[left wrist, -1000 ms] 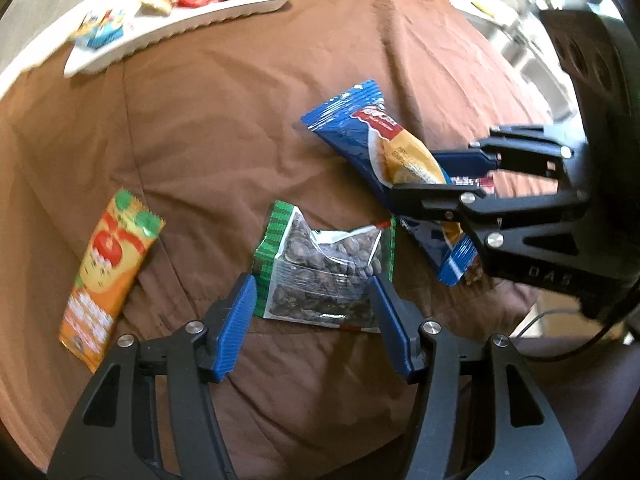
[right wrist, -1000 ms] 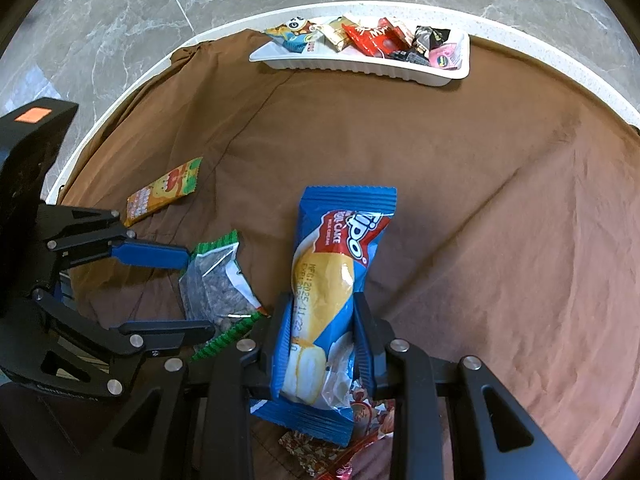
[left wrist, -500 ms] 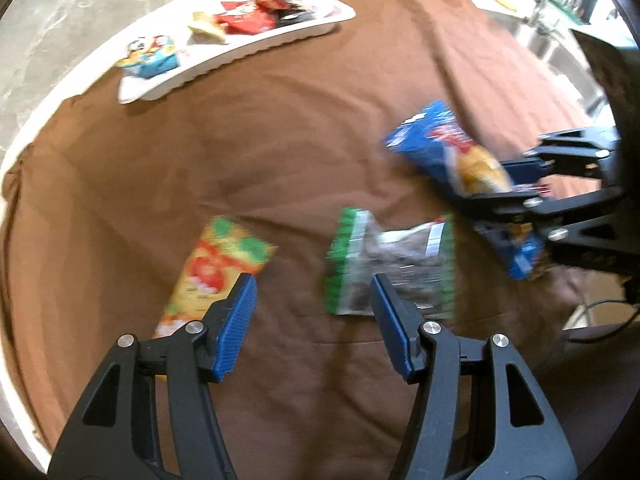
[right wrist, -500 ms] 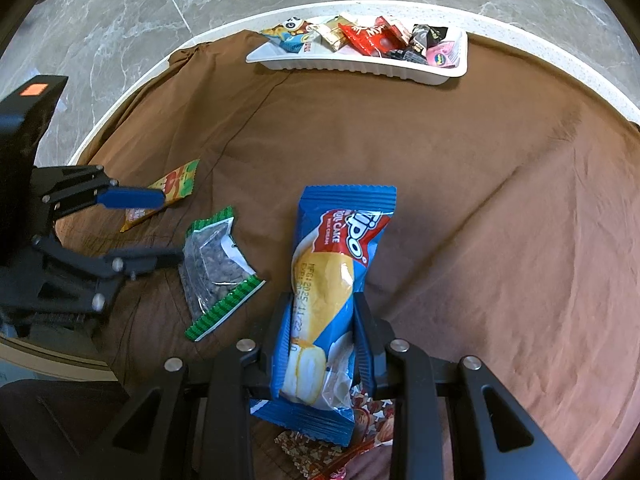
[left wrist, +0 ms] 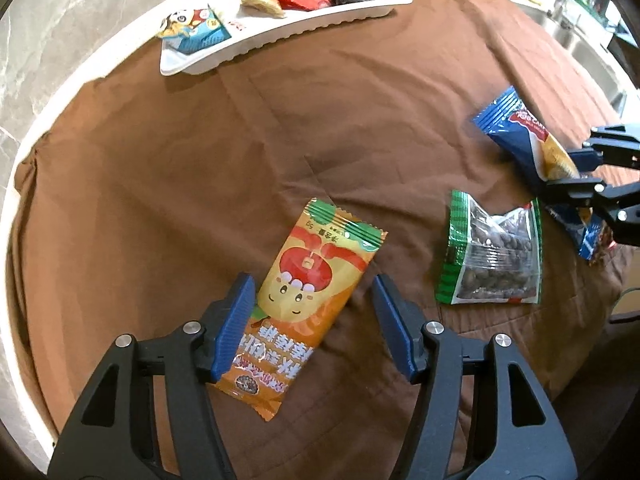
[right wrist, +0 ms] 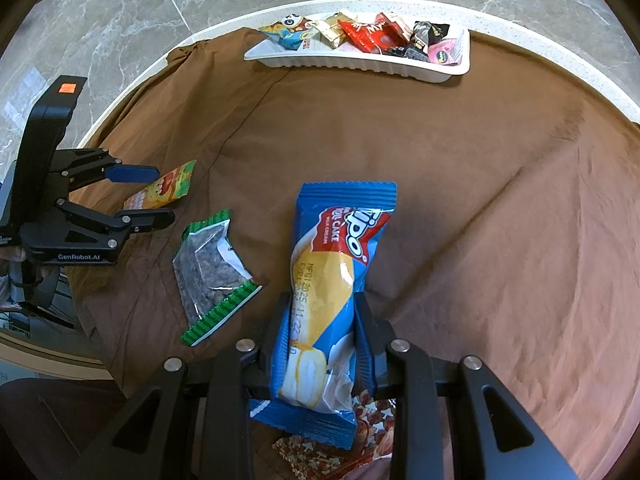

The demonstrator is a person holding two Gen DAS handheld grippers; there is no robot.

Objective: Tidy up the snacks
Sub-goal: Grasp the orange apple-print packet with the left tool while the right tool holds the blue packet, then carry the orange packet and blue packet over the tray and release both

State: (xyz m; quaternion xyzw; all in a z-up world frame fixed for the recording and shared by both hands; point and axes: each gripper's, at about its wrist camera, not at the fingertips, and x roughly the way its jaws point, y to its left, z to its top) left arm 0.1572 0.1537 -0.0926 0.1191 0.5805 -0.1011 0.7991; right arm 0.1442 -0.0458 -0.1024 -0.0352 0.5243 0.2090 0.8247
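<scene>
Left gripper point(left wrist: 312, 312): fingers spread, blue pads apart; jaws have just been opening wider. The orange snack packet point(left wrist: 308, 300) lies flat between them. The left pad sits at the packet's left edge, and I cannot tell whether it touches; the right pad stands clear of the packet.
Orange snack packet: lies on the cloth, green-striped end pointing away from the gripper, printed text end nearest it. In the right wrist view it shows between the two fingers of the left gripper point(right wrist: 160, 196).
Nut bag point(left wrist: 492, 256): clear bag with green ends and dark nuts inside. It lies loose on the cloth between the two grippers, well clear of both.
Right gripper point(right wrist: 320, 320): pinching the blue roll-cake packet point(right wrist: 332, 280) across its lower half, both pads pressed on the wrapper. The packet's top end points away toward the tray.
Under the right gripper: a red and white patterned wrapper point(right wrist: 340, 444) peeks out beneath the blue packet's near end.
Tray point(right wrist: 360, 66): long white tray at the far edge of the worktop, holding small wrapped snacks in blue, gold, red, black and pink.
Surface: brown cloth point(right wrist: 460, 200), creased, draped over a round white worktop point(right wrist: 560, 68).
Room: grey marble floor point(right wrist: 120, 20) beyond the worktop; a metal sink point(left wrist: 576, 28) at the far right in the left wrist view.
</scene>
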